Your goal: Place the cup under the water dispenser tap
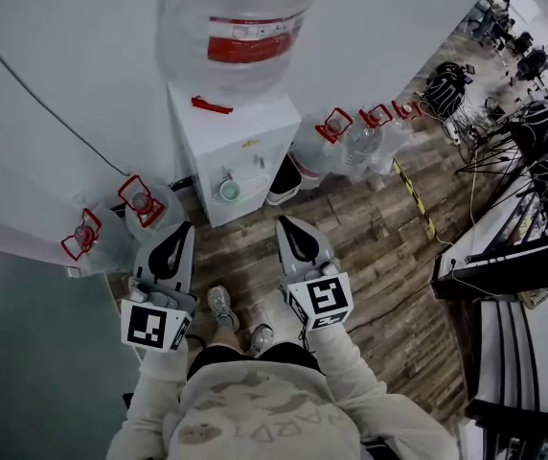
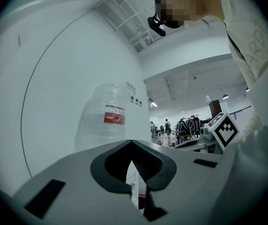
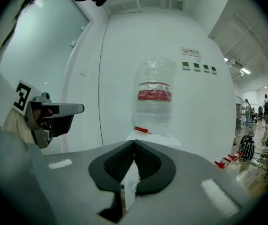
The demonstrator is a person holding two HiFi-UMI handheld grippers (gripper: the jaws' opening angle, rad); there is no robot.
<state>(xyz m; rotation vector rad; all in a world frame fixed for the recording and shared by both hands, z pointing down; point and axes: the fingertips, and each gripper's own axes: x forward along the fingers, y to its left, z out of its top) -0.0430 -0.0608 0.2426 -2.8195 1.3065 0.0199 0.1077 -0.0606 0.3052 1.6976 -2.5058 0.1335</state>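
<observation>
Head view shows the cup (image 1: 229,191) standing in the recess of the white water dispenser (image 1: 255,123), below its taps, with the big bottle (image 1: 240,27) on top. Both the left gripper (image 1: 184,228) and the right gripper (image 1: 284,221) are clenched on nothing and held apart from the cup.

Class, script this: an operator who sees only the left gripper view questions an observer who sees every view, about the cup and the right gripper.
Operator: I see the big bottle, not what is below it. Where is the cup?
Observer: It stands in the water dispenser's front recess; it is green.
Operator: Is the right gripper holding anything?
Observer: No. Its own view shows the jaws shut, with nothing between them.
</observation>
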